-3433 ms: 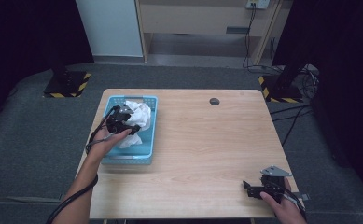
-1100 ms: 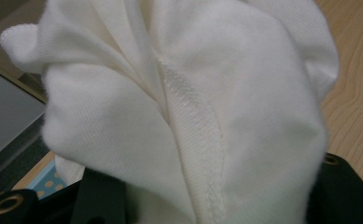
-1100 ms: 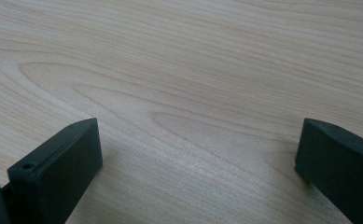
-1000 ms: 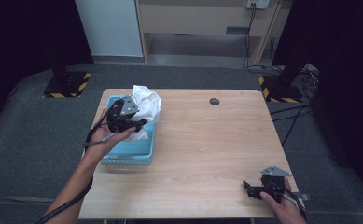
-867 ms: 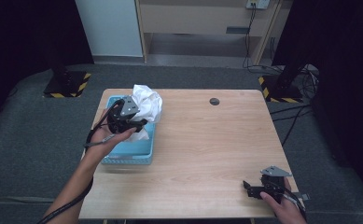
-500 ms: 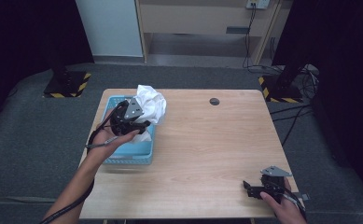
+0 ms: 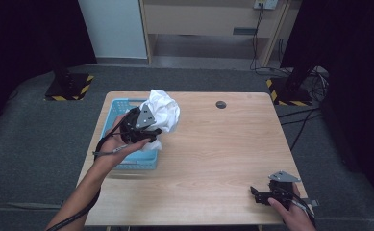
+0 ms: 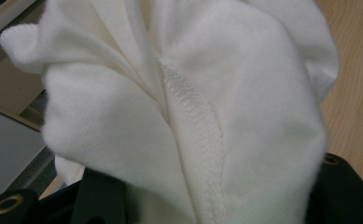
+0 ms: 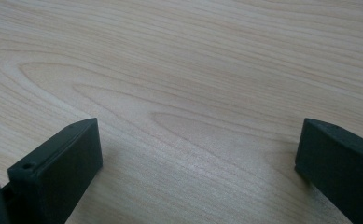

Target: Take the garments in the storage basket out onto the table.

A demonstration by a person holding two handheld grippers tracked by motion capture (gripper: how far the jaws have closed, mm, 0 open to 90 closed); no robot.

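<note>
Fingers of the left gripper (image 7: 148, 132) are clamped on a bunched white cloth (image 7: 164, 111); in the left gripper view the fabric (image 8: 193, 107) is seen pressed up against the camera, a stitched seam running down its middle. Compared with 3.4 s ago, when the cloth lay inside the blue basket (image 7: 112, 120), the bundle has been lifted clear and carried toward the basket's right rim, so that it is now held above that edge and partly over the bench (image 7: 223, 159). A lower fold is seen hanging down to the basket's right rim; whether it touches cannot be told. The removal step is judged largely complete, and a transfer onto the open bench surface is judged to be the step in hand. Fingers of the right gripper (image 7: 259, 195) are spread wide and empty, low over bare wood (image 9: 193, 93) at the near right corner; its position is unchanged across the interval.
</note>
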